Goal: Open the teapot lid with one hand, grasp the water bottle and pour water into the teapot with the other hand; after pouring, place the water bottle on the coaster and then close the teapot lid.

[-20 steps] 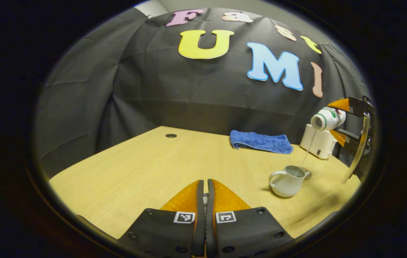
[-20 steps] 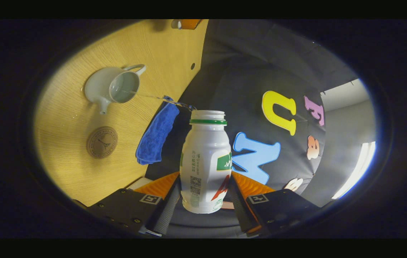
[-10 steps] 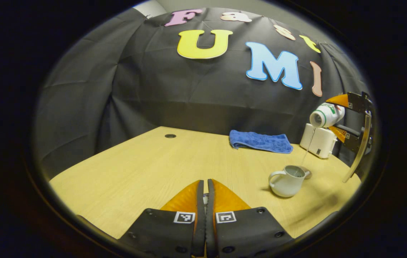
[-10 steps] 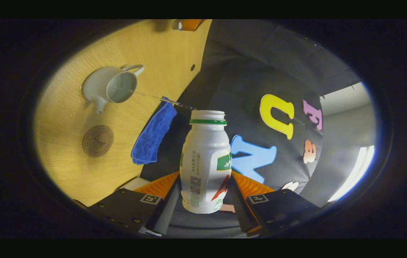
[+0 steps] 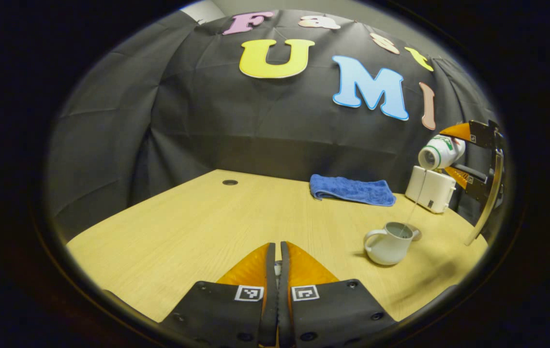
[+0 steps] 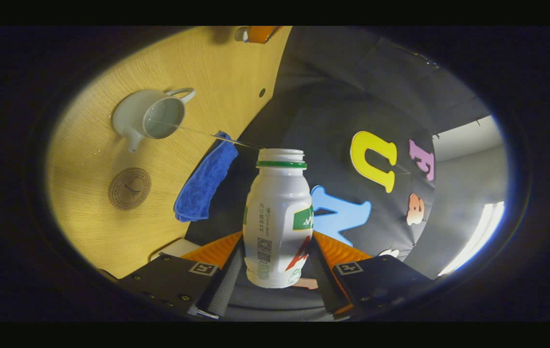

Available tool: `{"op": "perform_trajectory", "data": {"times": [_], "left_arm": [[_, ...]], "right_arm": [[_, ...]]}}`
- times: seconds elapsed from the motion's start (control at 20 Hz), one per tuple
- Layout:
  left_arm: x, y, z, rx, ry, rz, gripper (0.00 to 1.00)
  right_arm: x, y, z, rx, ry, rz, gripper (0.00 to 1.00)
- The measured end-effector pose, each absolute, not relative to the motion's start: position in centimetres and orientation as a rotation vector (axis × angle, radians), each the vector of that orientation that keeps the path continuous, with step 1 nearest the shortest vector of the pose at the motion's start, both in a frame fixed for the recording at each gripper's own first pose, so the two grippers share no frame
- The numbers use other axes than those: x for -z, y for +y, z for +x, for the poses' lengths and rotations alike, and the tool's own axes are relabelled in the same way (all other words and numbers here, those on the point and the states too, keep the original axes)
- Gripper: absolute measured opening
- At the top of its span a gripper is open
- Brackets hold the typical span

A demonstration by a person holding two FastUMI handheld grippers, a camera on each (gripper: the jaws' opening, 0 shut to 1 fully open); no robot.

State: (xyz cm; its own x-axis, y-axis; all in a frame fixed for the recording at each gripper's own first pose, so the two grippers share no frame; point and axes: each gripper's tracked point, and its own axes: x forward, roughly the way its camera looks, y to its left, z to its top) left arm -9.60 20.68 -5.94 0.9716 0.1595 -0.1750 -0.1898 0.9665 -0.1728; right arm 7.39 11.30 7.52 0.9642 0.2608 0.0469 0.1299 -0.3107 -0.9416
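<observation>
The white teapot stands open on the wooden table, with water in it. My right gripper is shut on a white water bottle with a green neck ring. It holds the bottle tipped, high and to the right of the pot. A thin stream of water runs from the bottle's mouth into the pot. My left gripper hovers low over the table's near side, its jaws shut on a small pale piece, the teapot lid. The round brown coaster lies beside the pot's spout.
A folded blue towel lies at the back of the table by the black wall. A white box stands to its right, under the bottle. A cable hole marks the far left of the table.
The right gripper has tipped the bottle slightly further and lifted it a little, and the stream has thinned. The left gripper and the teapot have stayed put.
</observation>
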Motion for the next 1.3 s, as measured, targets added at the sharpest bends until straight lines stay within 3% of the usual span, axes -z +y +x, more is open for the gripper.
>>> {"op": "perform_trajectory", "data": {"times": [0.15, 0.25, 0.3, 0.6, 1.2, 1.25, 1.3], "left_arm": [[6.0, 20.7, -9.7, -0.177, 0.163, -0.192, 0.07], [6.0, 20.7, -9.6, -0.178, 0.164, -0.192, 0.11], [6.0, 20.7, -9.7, -0.18, 0.164, -0.193, 0.07], [6.3, 20.6, -9.5, -0.176, 0.17, -0.199, 0.11], [6.7, 20.4, -9.4, -0.173, 0.169, -0.214, 0.11], [6.8, 20.5, -9.5, -0.175, 0.168, -0.214, 0.07], [6.8, 20.5, -9.5, -0.176, 0.167, -0.214, 0.11]], "right_arm": [[-7.7, 11.4, 7.3, -0.136, -0.291, -1.904, 0.73], [-7.8, 11.5, 7.3, -0.137, -0.296, -1.915, 0.73], [-7.9, 11.5, 7.2, -0.137, -0.298, -1.92, 0.73], [-8.1, 12.1, 7.1, -0.148, -0.319, -1.945, 0.73], [-8.1, 14.4, 6.9, -0.181, -0.384, -2.026, 0.73], [-8.0, 14.4, 7.0, -0.185, -0.383, -2.034, 0.73], [-7.8, 14.5, 7.0, -0.19, -0.385, -2.039, 0.73]]}}
